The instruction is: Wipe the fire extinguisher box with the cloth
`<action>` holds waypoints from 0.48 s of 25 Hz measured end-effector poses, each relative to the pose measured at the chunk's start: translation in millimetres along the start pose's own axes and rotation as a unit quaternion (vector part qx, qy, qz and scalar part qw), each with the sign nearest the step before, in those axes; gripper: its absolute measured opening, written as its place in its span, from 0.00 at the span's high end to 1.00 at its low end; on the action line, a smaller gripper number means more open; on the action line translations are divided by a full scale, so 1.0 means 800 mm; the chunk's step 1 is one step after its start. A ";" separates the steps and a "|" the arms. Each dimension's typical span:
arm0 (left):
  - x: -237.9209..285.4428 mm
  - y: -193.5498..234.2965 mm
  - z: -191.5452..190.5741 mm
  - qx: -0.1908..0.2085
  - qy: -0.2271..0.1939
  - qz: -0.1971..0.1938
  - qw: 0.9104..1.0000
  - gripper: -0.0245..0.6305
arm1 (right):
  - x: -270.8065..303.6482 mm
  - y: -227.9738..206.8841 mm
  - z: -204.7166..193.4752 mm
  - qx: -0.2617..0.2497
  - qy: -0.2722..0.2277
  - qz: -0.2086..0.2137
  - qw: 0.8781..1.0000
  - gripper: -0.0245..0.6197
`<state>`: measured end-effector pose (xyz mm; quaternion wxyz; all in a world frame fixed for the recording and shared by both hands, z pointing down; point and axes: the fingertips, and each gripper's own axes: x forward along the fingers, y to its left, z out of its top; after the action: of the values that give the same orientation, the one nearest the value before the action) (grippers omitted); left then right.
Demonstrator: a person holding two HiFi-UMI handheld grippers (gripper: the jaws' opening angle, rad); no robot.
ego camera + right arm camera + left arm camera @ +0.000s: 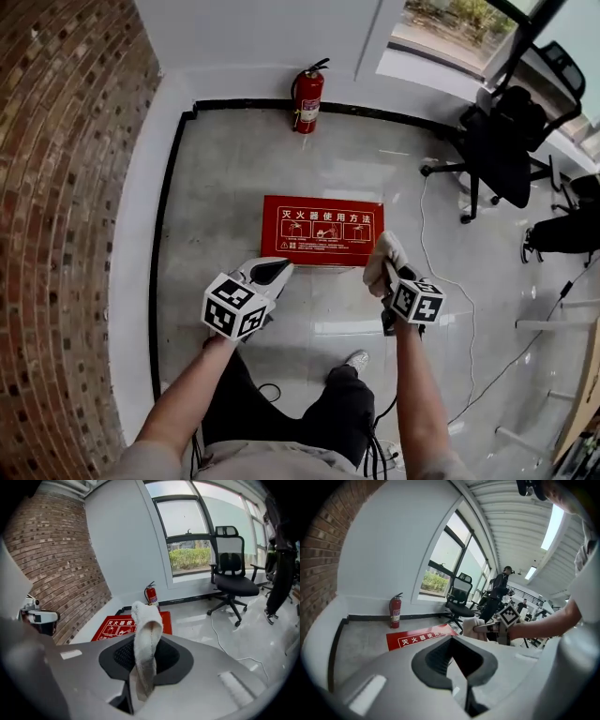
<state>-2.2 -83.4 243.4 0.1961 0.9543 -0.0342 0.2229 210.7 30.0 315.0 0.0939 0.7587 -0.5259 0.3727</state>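
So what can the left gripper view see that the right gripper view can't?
Only the left gripper view shows the left claw, shut on nothing, the right gripper seen from the side, and a person standing far back.

Only the right gripper view shows a white cable lying on the floor.

Both show the cloth pinched in the right claw, the red fire extinguisher box lying flat, the fire extinguisher by the wall, and the black office chair near the window.
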 end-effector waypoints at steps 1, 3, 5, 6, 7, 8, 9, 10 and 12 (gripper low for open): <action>0.008 0.001 -0.008 -0.006 0.000 0.011 1.000 0.96 | 0.022 -0.015 -0.010 -0.001 0.014 0.000 1.000 0.82; 0.022 0.006 -0.023 -0.018 -0.001 0.031 0.999 0.96 | 0.063 -0.039 -0.023 -0.006 0.037 -0.006 0.999 0.83; 0.030 0.014 -0.035 -0.027 -0.004 0.047 0.999 0.96 | 0.098 -0.053 -0.021 -0.019 0.051 -0.018 0.998 0.83; 0.032 0.017 -0.040 -0.031 -0.005 0.053 0.998 0.96 | 0.112 -0.057 -0.015 -0.027 0.053 -0.023 0.998 0.83; 0.032 0.020 -0.045 -0.034 -0.006 0.058 0.998 0.96 | 0.126 -0.060 -0.007 -0.036 0.052 -0.028 0.998 0.83; 0.032 0.022 -0.051 -0.036 -0.007 0.062 0.997 0.96 | 0.138 -0.063 0.003 -0.043 0.049 -0.031 0.997 0.83; 0.031 0.025 -0.057 -0.038 -0.008 0.065 0.997 0.96 | 0.151 -0.064 0.013 -0.051 0.045 -0.033 0.997 0.83; 0.029 0.028 -0.063 -0.042 -0.009 0.069 0.997 0.96 | 0.164 -0.063 0.024 -0.060 0.040 -0.031 0.997 0.83; 0.021 0.036 -0.075 -0.051 -0.009 0.078 0.996 0.96 | 0.189 -0.053 0.045 -0.080 0.036 -0.025 0.996 0.83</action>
<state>-16.1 -86.5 311.0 0.2263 0.9395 -0.1212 0.2269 290.0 -81.4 400.8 0.1829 0.7477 -0.5314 0.3538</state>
